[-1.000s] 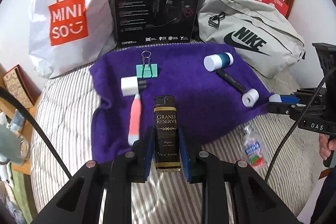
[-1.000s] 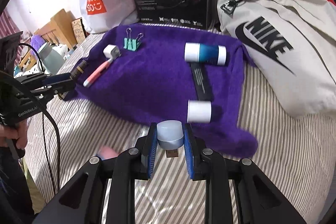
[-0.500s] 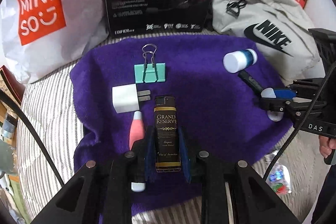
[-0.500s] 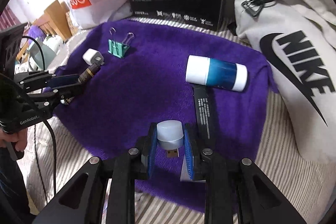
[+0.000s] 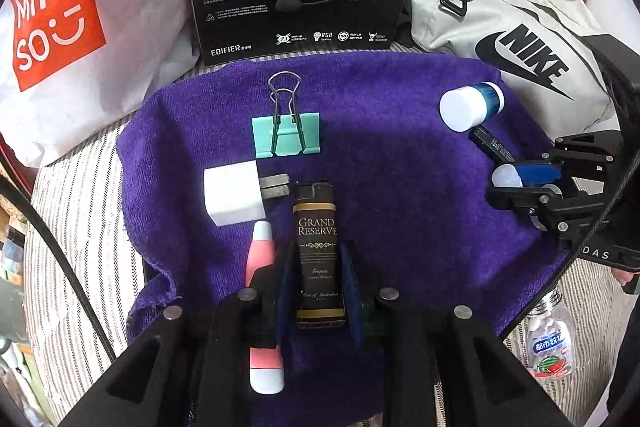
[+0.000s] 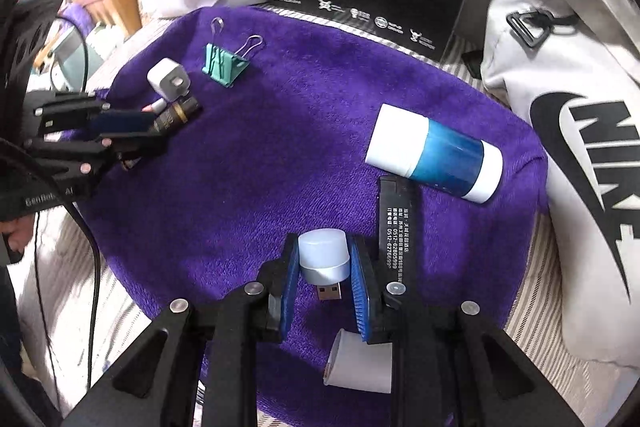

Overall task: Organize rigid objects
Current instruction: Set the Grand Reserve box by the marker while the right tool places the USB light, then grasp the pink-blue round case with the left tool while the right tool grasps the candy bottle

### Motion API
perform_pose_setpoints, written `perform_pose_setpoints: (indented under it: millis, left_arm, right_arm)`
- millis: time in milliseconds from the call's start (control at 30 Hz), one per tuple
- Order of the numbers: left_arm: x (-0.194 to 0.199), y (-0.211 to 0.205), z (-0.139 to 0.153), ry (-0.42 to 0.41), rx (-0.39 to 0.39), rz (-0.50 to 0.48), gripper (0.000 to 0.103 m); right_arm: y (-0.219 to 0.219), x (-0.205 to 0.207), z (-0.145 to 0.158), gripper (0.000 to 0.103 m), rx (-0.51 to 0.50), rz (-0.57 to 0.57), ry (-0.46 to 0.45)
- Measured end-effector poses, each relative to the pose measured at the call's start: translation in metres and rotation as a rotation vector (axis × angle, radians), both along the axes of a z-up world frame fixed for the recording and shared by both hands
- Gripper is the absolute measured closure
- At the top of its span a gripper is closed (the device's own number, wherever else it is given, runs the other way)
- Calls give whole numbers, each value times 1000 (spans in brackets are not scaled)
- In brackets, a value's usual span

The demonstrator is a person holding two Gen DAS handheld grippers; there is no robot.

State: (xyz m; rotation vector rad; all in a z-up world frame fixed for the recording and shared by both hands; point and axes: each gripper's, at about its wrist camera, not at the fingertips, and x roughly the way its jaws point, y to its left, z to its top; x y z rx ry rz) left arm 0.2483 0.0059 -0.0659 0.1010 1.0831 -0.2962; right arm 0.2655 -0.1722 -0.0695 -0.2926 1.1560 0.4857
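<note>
Both grippers are gripping loads over the towel (image 5: 400,187): the left gripper (image 5: 316,291) a lighter (image 5: 318,255) risking nudging the charger (image 5: 234,193), the right gripper (image 6: 324,279) a USB light (image 6: 323,261) risking slipping.

I'm seeing a purple towel (image 5: 400,211), mint-green binder clip (image 5: 286,133), pink-and-white pen (image 5: 262,259) and grey-white striped bedsheet (image 5: 80,267)

The right gripper (image 6: 324,267) has its blue fingers (image 6: 291,279) clamped on a small white USB light (image 6: 323,258), plug end toward the camera, over the near part of the purple towel (image 6: 280,155). Just right of the light on the towel lies a black bar (image 6: 394,223) with white print; beyond that bar rests a blue-and-white cylinder (image 6: 436,155) on its side. At the towel's far left are a teal binder clip (image 6: 224,65) and a white charger plug (image 6: 168,81), where the left gripper (image 6: 132,131) clasps a dark lighter (image 6: 176,115).
</note>
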Motion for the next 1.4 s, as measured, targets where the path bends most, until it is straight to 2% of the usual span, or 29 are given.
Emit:
perform_pose_setpoints:
  millis: [167,300,367,567,767,967,1133,1300,1400]
  left_arm:
    - [-4,-3,0,-7,16,-4,78]
    - [-12,-4,0,-3,-5,1,66]
    - [-16,-5,1,-1,-10,3,61]
    - [-29,-2,11,2,-10,46,60]
    - [-66,-5,38,-53,5,46,60]
    - [-110,-28,40,-48,-23,25,58]
    - [-136,-64,26,-18,-53,-24,57]
    - [-146,-88,7,10,-16,-45,55]
    - [-148,-96,1,21,8,-45,55]
  right_arm:
    - [-2,-1,0,78,-7,20,-3]
    - [-5,-3,-1,75,1,18,5]
    - [-9,-6,0,66,15,8,19]
    - [-23,-17,10,59,66,-58,33]
    - [-49,-53,42,45,119,-157,-29]
    - [-82,-103,64,29,165,-267,-80]
    - [-106,-137,61,29,206,-361,-63]
    - [-117,-167,54,29,246,-399,-42]
    - [-117,-179,49,29,236,-398,-29]
